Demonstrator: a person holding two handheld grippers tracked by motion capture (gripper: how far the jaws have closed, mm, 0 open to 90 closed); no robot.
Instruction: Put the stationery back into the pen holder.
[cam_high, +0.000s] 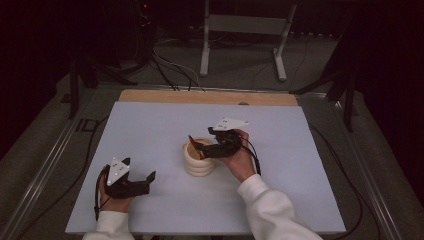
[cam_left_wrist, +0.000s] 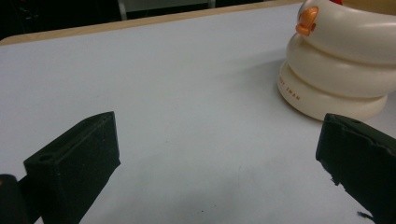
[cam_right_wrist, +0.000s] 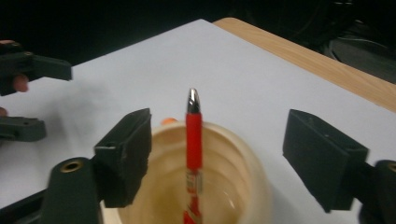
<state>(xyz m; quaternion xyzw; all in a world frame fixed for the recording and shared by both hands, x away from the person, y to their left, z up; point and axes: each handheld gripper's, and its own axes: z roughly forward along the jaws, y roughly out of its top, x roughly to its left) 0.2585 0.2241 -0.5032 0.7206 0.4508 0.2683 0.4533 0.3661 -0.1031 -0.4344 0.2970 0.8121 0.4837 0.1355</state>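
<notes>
Step in hand looked like the drop-off: red pen (cam_right_wrist: 194, 140) was standing in the cream ringed cup (cam_high: 199, 160), tip up, leaning against the far inner wall in the right gripper view. Right gripper (cam_high: 199, 145) sat directly over the cup mouth, jaws spread wide either side of the pen with clear air on both sides, neither pad touching it. So the pen was free and resting on its own in the cup, not gripped

Cup stood near the middle of the white table top (cam_high: 150, 125), upright, an orange duck-bill detail (cam_left_wrist: 307, 21) on its upper ring in the left gripper view

Left gripper (cam_high: 145, 181) was parked low at the near-left of the table, well apart from the cup, jaws wide apart with nothing between them, just bare table. It wasn't steadying the cup

My read: placement basically done, release done, retreat not yet done

Next move called for:
- lift the right gripper straight up and back, keeping the jaws spread so neither pad clipped the pen top
- avoid sideways drift, since the near jaw (cam_right_wrist: 123, 156) hung just beside the cup rim and a knock could tip a light unsupported cup
- if more items were due, left gripper was free to fetch or brace the cup

Couldn't tell how deep the pen sat; its lower end was out of sight inside the cup
</notes>
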